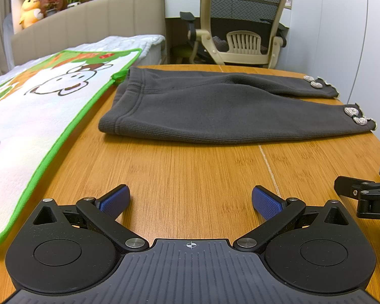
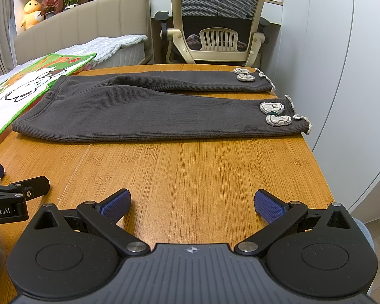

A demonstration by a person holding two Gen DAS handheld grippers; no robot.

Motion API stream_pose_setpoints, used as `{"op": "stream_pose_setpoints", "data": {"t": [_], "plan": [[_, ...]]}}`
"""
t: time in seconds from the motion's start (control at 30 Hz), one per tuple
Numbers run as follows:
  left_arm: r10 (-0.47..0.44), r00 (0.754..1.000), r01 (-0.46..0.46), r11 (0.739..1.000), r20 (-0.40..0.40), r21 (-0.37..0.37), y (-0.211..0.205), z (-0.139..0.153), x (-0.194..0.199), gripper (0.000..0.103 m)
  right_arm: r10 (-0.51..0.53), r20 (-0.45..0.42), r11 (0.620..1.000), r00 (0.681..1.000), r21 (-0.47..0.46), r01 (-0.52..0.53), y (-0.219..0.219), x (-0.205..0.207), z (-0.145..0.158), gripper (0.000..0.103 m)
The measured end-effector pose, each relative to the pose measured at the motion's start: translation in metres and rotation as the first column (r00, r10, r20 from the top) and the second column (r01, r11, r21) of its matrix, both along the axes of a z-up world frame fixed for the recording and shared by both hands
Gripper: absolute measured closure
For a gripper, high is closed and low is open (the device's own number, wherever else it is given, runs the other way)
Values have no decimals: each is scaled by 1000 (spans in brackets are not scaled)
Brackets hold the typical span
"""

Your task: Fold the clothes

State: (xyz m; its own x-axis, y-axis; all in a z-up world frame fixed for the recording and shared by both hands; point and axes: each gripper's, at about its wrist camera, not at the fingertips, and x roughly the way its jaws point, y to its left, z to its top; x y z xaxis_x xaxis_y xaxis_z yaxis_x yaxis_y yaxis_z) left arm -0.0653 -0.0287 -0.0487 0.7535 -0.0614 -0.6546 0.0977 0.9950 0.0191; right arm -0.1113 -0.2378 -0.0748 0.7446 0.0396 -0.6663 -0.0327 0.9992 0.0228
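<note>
On wooden table [image 2: 190, 167] — dark trousers [image 2: 149, 114] flat, chair [image 2: 217, 20] behind, both grippers' fingers [image 1: 116, 198] apart.

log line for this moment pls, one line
stage: pre-grasp | left gripper: open, empty | right gripper: open, empty | dark grey pants: flat on wooden table, unfolded, legs apart, untouched
</note>
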Motion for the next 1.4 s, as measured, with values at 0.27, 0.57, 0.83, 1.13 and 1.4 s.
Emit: {"op": "stream_pose_setpoints", "data": {"t": [0.27, 0.57, 0.83, 1.13, 1.4], "plan": [[-1, 1000, 1, 1000, 0, 0, 1, 0, 0, 0, 0, 0, 1000, 1000, 0, 0, 0, 0, 0, 0], [-6, 1000, 6, 1000, -8, -2, 2, 0, 0, 0, 17, -2, 1000, 1000, -3, -17, -1, 0, 0, 0], [-112, 992, 112, 994, -52, 6, 3, 3, 4, 0, 70, -18, 998, 997, -5, -70, -3, 5, 2, 0], [-214, 977, 214, 972, 11, -97, 21, 49, 40, 0, 169, 32, 968, 985, 184, -172, -59, 41, 31, 0], [-62, 998, 63, 995, 16, -80, 21, 33, 130, 1, 231, 144, 962, 962, 112, -248, -54, 122, 51, 8]]}}
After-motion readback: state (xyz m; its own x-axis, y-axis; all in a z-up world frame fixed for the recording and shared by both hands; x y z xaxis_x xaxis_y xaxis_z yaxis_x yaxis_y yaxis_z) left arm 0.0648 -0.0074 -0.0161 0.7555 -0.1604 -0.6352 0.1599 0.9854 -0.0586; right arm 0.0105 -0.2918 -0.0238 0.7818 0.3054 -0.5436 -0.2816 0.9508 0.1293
